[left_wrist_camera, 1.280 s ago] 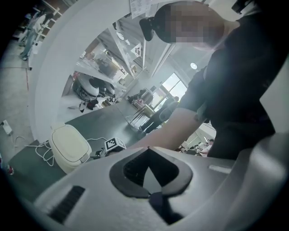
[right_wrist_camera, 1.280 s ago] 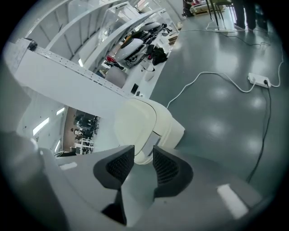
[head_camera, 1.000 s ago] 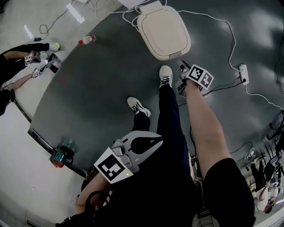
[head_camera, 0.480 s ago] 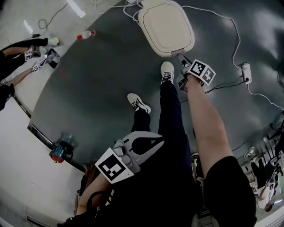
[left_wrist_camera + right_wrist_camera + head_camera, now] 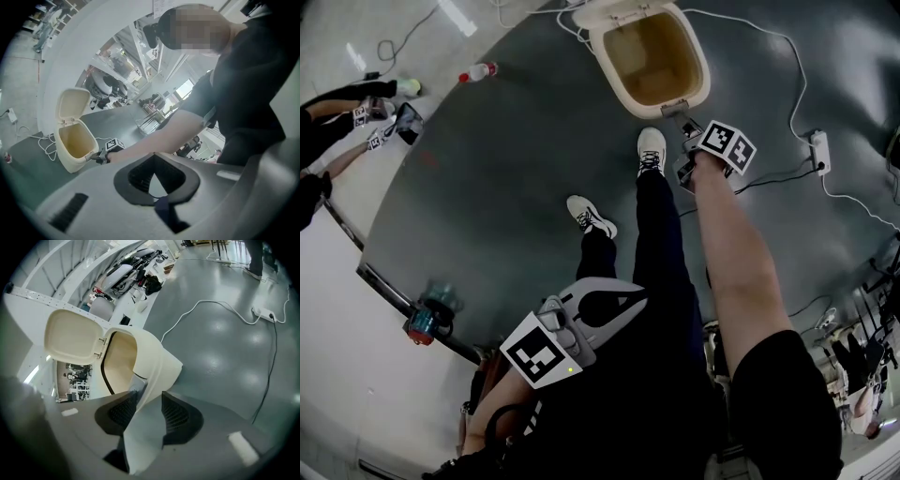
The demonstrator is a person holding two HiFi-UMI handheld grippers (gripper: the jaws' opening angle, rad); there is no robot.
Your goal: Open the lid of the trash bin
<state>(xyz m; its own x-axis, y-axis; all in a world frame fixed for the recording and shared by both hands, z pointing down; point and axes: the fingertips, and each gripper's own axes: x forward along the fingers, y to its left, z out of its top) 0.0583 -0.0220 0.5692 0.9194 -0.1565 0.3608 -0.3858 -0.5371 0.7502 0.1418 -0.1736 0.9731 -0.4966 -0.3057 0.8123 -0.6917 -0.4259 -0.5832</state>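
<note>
Grey floor (image 5: 516, 159) fills the head view. The trash bin (image 5: 658, 109) stands at the top, its inside showing, with the right gripper (image 5: 678, 116) at its near rim. Left gripper view: the left gripper (image 5: 157, 197) is closed on nothing, well back from the bin. Right gripper view: the jaws have just been opening and stand wide, with the bin's front lip (image 5: 147, 394) between them and the lid (image 5: 72, 336) upright.

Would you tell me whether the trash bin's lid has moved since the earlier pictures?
Yes. The lid has swung up and back off the trash bin, whose body stays beside the white shoe; its inside now shows.
</note>
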